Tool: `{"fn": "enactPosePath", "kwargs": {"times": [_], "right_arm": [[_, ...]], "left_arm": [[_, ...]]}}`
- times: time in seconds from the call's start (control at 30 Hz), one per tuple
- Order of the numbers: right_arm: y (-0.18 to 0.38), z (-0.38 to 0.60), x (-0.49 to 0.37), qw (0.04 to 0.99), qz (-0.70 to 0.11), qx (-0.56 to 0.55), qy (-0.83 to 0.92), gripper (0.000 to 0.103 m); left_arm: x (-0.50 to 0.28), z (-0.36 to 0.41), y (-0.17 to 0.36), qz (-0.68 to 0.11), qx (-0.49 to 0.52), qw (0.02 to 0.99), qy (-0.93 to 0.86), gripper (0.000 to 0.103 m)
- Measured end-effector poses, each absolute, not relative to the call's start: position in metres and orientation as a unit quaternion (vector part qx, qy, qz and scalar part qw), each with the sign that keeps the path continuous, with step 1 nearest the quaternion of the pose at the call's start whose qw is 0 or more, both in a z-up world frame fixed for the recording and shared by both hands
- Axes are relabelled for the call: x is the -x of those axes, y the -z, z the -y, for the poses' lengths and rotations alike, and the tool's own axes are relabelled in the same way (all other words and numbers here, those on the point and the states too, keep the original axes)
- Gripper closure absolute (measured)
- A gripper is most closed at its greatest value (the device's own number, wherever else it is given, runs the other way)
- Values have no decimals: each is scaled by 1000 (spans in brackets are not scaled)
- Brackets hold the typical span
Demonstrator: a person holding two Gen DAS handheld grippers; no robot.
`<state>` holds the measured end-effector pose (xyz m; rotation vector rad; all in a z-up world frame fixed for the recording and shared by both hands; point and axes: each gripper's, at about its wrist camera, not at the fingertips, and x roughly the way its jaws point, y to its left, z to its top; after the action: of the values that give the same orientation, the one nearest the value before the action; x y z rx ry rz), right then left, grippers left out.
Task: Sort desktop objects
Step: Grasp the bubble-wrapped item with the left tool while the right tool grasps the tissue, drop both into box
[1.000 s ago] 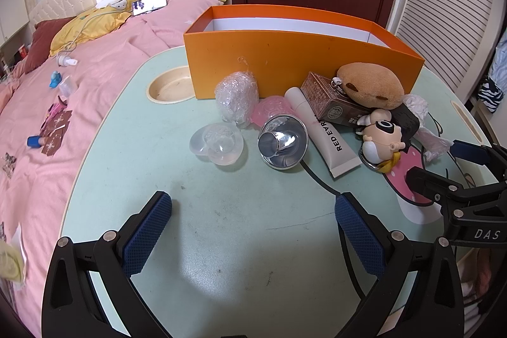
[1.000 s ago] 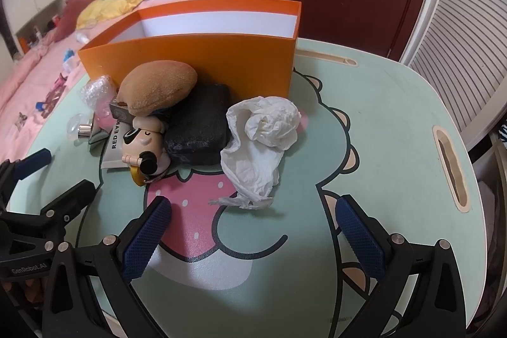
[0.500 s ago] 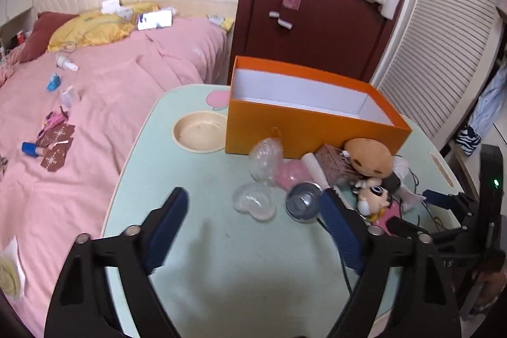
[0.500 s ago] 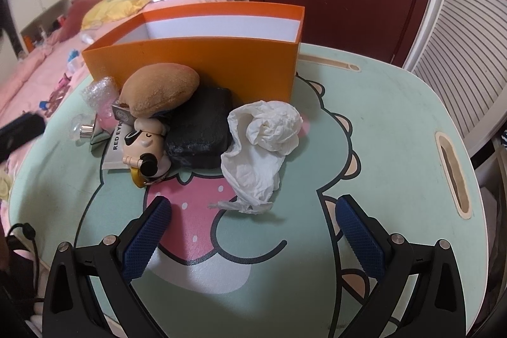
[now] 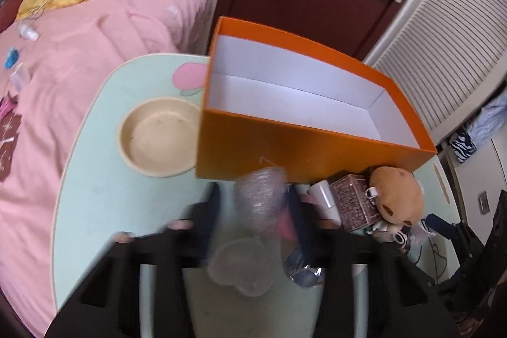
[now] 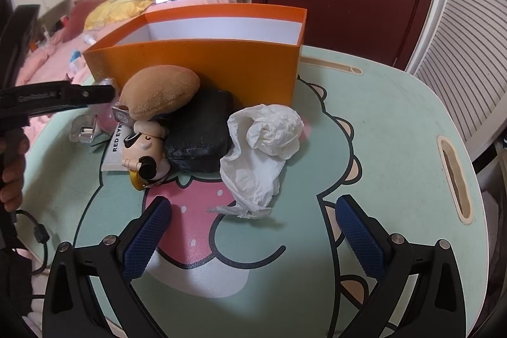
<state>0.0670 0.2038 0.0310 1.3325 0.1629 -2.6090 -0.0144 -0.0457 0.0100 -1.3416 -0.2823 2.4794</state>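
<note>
2 grippers: left gripper (image 5: 253, 211) fingers apart around bubble wrap (image 5: 259, 200), right gripper (image 6: 253, 238) apart, idle; we risk nudging the box (image 5: 285, 144).

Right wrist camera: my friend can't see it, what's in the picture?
An open black two-finger gripper with blue pads points at crumpled white tissue on a mint-green cartoon table. Behind sit a brown plush toy and a tall orange cardboard box.

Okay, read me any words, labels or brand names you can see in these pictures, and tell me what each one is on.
"RED E" then cut off: printed on the white tube, partly under the cartoon figurine.
Embossed lettering on the left gripper's black arm: too dark and blurred to read.
Round tag under the brown plush: print too small to read.
Patterned brown box: its markings are blurred, unreadable.
</note>
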Motion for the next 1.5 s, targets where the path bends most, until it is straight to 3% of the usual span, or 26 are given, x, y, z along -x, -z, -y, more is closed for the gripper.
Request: {"fn": "enactPosePath", "kwargs": {"times": [0.3,0.53,0.7,0.87,0.93,0.97,1.0,1.2,1.5], "right_arm": [[-36,-214,-65,115,-27,-450,885,0],[-58,-238,-59,121,18,-411,903,1],[-59,-244,-37,121,38,-430,894,23],[-51,-244,-15,129,80,-449,881,24],[-49,-240,-10,130,79,-452,879,31],[-49,-238,-7,131,80,-451,879,44],[-47,-235,-5,131,72,-461,874,65],[-44,-222,-6,127,20,-458,880,75],[-82,-236,-25,144,41,-398,905,75]], "left_arm": [[-25,76,-45,131,377,122,-909,71],[-51,76,-36,107,369,105,-917,71],[-50,74,-34,121,371,119,-913,71],[-51,74,-31,124,374,122,-911,71],[-50,74,-31,124,374,123,-911,71],[-50,73,-31,123,374,122,-911,71],[-50,73,-31,122,374,123,-911,71],[-50,69,-33,119,367,128,-913,71],[-45,66,-61,121,338,139,-923,71]]}}
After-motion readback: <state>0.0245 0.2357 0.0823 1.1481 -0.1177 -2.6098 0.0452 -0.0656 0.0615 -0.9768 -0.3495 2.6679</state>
